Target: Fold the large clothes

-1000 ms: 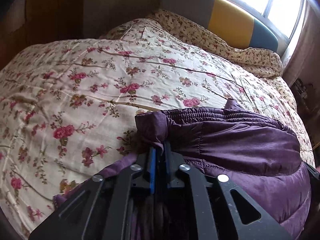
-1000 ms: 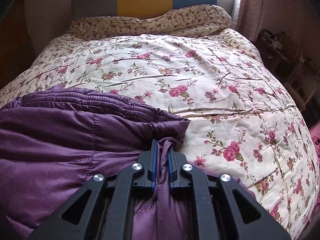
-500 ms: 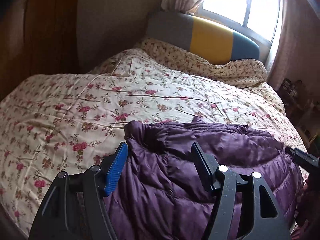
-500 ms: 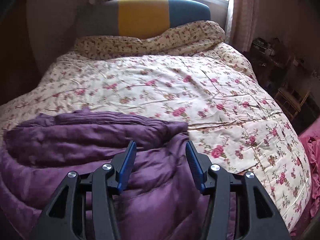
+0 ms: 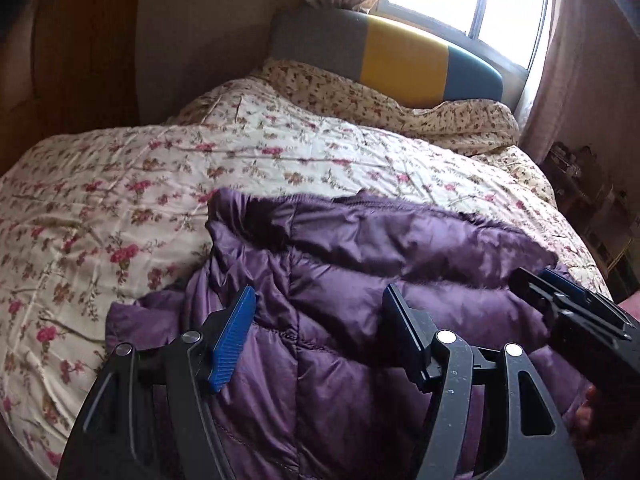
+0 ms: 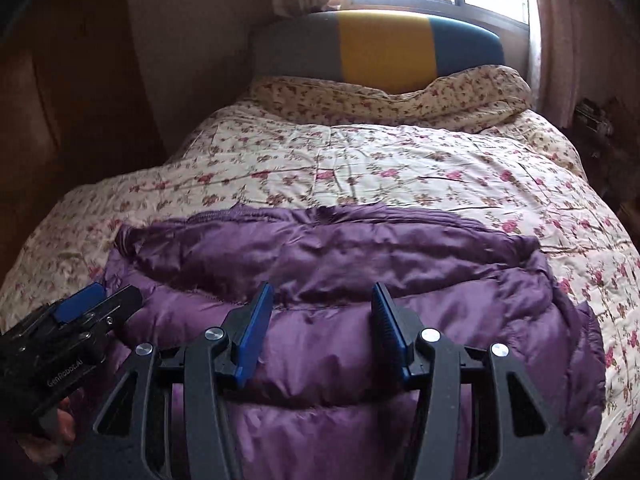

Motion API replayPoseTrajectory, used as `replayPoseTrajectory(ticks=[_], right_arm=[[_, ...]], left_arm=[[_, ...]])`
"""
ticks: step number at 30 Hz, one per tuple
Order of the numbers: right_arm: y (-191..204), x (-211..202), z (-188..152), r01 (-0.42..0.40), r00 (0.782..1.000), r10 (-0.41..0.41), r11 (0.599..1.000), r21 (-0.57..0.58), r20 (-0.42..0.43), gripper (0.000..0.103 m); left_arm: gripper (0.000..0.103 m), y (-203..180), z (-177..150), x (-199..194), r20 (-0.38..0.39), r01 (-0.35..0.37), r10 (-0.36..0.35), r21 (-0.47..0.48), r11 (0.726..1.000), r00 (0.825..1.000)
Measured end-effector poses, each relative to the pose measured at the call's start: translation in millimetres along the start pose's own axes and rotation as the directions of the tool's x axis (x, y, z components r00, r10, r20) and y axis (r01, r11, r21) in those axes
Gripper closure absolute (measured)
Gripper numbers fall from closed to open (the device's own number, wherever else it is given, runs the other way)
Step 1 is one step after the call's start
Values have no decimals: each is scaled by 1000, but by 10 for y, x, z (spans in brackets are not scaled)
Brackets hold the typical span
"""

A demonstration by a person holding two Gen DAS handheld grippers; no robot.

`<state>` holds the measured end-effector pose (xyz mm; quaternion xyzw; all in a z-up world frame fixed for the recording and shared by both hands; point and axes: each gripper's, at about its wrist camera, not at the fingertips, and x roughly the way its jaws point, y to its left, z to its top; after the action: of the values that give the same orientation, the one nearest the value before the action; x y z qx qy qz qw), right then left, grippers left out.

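Fingers [image 5: 234, 334] of both grippers spread apart above purple jacket [image 6: 340, 280], lying crosswise on bed [image 6: 360, 168]; only the right view shows its right edge.

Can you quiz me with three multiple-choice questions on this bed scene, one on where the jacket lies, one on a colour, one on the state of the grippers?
1. Where does the purple jacket lie?
A. On the floral quilt, at the near end of the bed
B. Against the headboard
C. On the window sill

2. What colour is the middle band of the headboard?
A. Red
B. Yellow
C. White

3. How do the left gripper and the right gripper stand?
A. Both shut on the jacket
B. Only the left is shut
C. Both open, holding nothing

Answers: 1 A, quilt shows bare between the jacket and the headboard. 2 B, a yellow band sits between a grey one and a teal one. 3 C, in each wrist view the jaws stand wide apart with no fabric pinched between them.
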<state>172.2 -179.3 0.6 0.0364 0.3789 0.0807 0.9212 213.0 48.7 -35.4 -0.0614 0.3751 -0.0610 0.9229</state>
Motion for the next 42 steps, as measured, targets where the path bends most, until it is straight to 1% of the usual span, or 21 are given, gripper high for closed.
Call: replayPoseTrajectory(ticks=[7,12,17,22,24,28,29,33,36,38,42], right_arm=[[110,326,-181,49,998,-51,998,-46,-31,53],[133,478,-294,67,997,-70,996,-61,-45,53],[106,611,-348,64,996,-68,996,-62,-64,52],[94,621,-353,61,996,-65,996,-60,-67,52],[78,620,-346,55,996,-59,997,-56,-67,52],[72,601,-333,45,996,-48,998,-51,-71,52],[65,590,-316,41,996,-44,998,-50,-76,52],[27,500,-259,15,997,-18,999,-35,-81,52],[-5,303,-237,-8,998,7,1000,-14,-57,55],[-8,124,-243,-21,999,20,1000,-21,-33,68],[-26,-170,-303,-50,999,50,999,-12,-13,78]], left_arm=[[37,88,-116,159,-19,5,-5,-12,1000,1000],[37,112,-165,219,-24,14,-14,-29,999,1000],[37,111,-188,278,-30,14,-15,-35,999,999],[37,105,-191,284,-38,9,-11,-33,999,999],[37,108,-181,244,-44,16,-18,-38,999,999],[35,197,-173,32,-33,46,-48,-72,996,998],[32,232,-184,-61,-22,45,-47,-76,996,999],[32,422,-264,-336,11,36,-35,-102,994,999],[32,580,-339,-454,15,24,-22,-127,992,1000],[32,688,-397,-517,15,22,-20,-142,990,1000],[32,823,-497,-587,13,20,-19,-169,985,1000]])
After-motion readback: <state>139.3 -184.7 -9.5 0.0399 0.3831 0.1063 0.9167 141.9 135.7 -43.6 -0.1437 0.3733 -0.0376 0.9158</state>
